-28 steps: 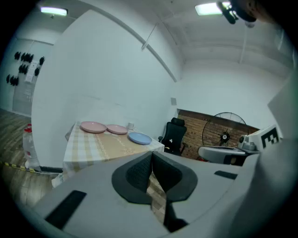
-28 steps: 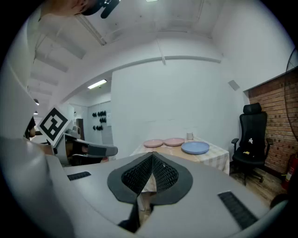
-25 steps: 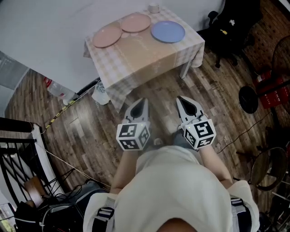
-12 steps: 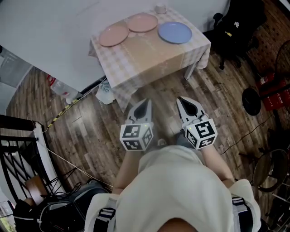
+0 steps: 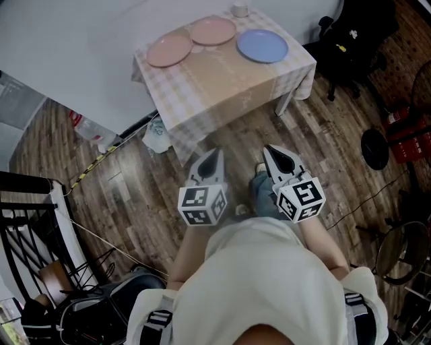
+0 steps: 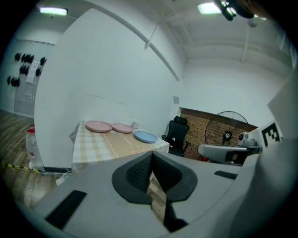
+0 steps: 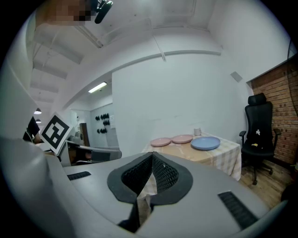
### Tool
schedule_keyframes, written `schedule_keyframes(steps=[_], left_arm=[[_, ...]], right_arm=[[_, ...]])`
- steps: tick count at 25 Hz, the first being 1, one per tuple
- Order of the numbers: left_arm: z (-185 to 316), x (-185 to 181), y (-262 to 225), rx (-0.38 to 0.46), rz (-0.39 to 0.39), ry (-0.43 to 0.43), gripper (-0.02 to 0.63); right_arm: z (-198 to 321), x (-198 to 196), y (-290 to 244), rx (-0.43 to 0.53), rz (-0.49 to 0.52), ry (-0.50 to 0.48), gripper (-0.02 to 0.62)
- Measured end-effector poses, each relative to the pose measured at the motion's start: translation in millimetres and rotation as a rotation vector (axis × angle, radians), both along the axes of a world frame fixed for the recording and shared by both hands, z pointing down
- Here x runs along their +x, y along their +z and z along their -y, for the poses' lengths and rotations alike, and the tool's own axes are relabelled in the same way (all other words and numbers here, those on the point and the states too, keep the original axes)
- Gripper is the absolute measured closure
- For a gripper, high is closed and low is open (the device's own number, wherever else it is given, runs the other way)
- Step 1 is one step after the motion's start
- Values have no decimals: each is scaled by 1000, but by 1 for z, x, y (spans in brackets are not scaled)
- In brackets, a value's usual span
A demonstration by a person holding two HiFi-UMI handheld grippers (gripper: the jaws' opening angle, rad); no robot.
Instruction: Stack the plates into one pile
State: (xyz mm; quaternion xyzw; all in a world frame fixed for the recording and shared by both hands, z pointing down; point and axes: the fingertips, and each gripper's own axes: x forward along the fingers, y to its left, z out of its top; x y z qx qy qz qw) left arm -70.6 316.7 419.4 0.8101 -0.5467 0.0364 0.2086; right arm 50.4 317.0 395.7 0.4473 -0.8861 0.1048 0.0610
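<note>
Three plates lie apart on a small checked-cloth table [image 5: 222, 81]: a pink plate [image 5: 169, 50] at the left, a second pink plate [image 5: 213, 31] in the middle, a blue plate [image 5: 262, 46] at the right. The plates also show far off as the left pink plate [image 6: 98, 126], blue plate [image 6: 145, 136], and blue plate [image 7: 205, 143]. My left gripper [image 5: 211, 157] and right gripper [image 5: 271, 151] hang side by side over the wood floor, short of the table, both shut and empty. Jaw tips meet in both gripper views, left gripper [image 6: 151, 155] and right gripper [image 7: 152, 155].
A small white cup [image 5: 240, 10] stands at the table's far edge. A black office chair [image 5: 350, 34] is right of the table. A plastic bottle [image 5: 86, 131] and a bag [image 5: 154, 137] lie by the table's left side. A fan [image 5: 403, 248] and cables sit at the right.
The table and plates have shifted slightly right and nearer in the head view as the person stepped toward them. Both grippers stayed shut and side by side.
</note>
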Motion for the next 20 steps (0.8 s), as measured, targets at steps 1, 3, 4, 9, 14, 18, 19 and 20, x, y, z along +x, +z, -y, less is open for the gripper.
schedule_keyframes(steps=[1, 3, 4, 9, 14, 18, 19, 20], left_arm=[[2, -1, 1, 0, 1, -3, 603], [5, -3, 2, -2, 4, -12, 603], [8, -4, 3, -4, 7, -17, 603], [30, -11, 3, -11, 8, -50, 603], [61, -17, 4, -12, -4, -86, 602], [91, -15, 4, -14, -8, -105, 602], [99, -13, 3, -12, -5, -105, 603], [108, -12, 2, -10, -1, -105, 602]], right_arm=[[2, -2, 0, 0, 3, -5, 595], [8, -5, 2, -2, 8, -20, 595], [11, -7, 3, -4, 10, -29, 595], [38, -14, 5, -15, 24, -65, 595], [74, -16, 3, -10, 36, -87, 595], [107, -14, 2, -2, 39, -102, 595], [116, -13, 1, -1, 40, -104, 595], [125, -13, -1, 1, 41, -107, 595]])
